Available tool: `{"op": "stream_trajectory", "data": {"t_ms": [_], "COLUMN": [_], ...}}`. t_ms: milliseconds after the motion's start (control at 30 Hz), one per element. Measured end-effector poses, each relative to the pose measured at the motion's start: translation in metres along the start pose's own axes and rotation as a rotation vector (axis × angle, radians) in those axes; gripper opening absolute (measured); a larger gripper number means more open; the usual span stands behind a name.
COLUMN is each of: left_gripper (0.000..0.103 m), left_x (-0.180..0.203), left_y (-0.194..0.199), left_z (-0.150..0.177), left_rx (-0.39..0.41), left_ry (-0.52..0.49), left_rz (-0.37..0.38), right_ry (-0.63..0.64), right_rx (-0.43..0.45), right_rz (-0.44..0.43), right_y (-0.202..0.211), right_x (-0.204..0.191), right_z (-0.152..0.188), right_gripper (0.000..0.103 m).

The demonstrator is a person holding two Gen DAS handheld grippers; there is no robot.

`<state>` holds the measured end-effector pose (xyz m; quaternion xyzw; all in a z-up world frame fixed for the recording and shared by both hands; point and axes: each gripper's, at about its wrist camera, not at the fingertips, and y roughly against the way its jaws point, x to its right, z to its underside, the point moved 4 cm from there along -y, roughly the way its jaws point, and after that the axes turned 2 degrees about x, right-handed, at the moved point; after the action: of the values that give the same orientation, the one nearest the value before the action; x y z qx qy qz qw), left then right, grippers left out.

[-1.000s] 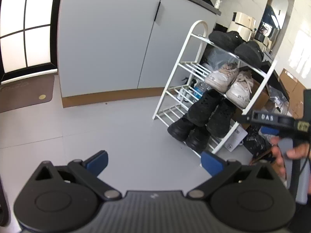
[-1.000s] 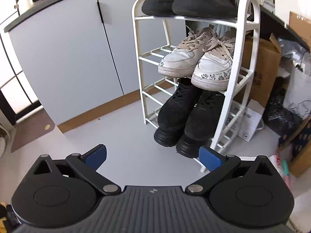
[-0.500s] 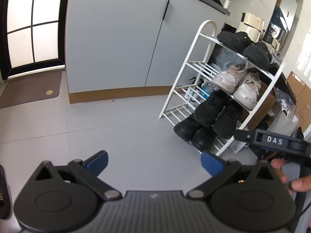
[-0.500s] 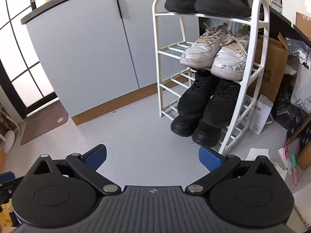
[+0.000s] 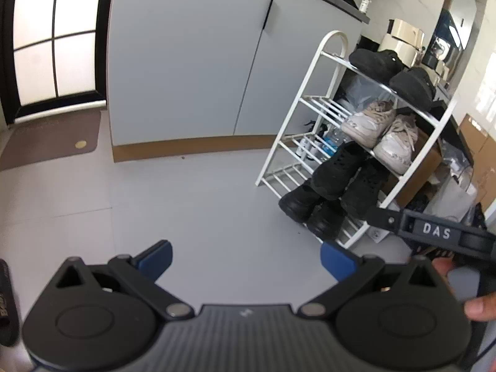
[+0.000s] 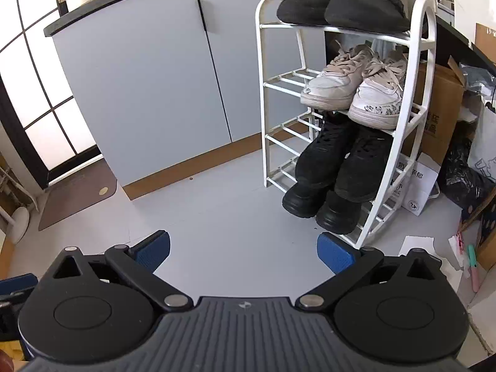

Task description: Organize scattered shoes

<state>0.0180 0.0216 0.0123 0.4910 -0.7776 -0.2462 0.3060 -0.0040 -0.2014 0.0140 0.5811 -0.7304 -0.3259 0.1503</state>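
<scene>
both grippers, left (image 5: 245,259) and right (image 6: 243,254), have fingers spread wide, holding nothing, facing the full white shoe rack (image 6: 417,114)

Bright window (image 5: 52,37) glare, fisheye-warped edges

the left gripper (image 5: 245,255) hangs wide apart and empty over pale grey floor tiles (image 5: 192,210). to the right, a white wire shoe rack (image 5: 313,99) holds black slip-ons (image 5: 375,59), white laced sneakers (image 5: 367,121) and black boots (image 5: 300,200).
</scene>
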Motion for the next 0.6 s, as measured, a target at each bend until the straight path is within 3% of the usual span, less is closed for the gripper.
{"op": "stream_trajectory", "data": {"t_ms": [600], "left_gripper": [0.103], "left_x": [0.0067], "left_y": [-0.0032], "left_z": [0.0013], "left_rx": [-0.021], "left_ry": [-0.034], "left_rz": [-0.014], "right_ry": [0.076], "right_rx": [0.014], "right_rz": [0.039], "right_y": [-0.0019], "right_x": [-0.0107], "right_z": [0.0052], "right_gripper": [0.103]}}
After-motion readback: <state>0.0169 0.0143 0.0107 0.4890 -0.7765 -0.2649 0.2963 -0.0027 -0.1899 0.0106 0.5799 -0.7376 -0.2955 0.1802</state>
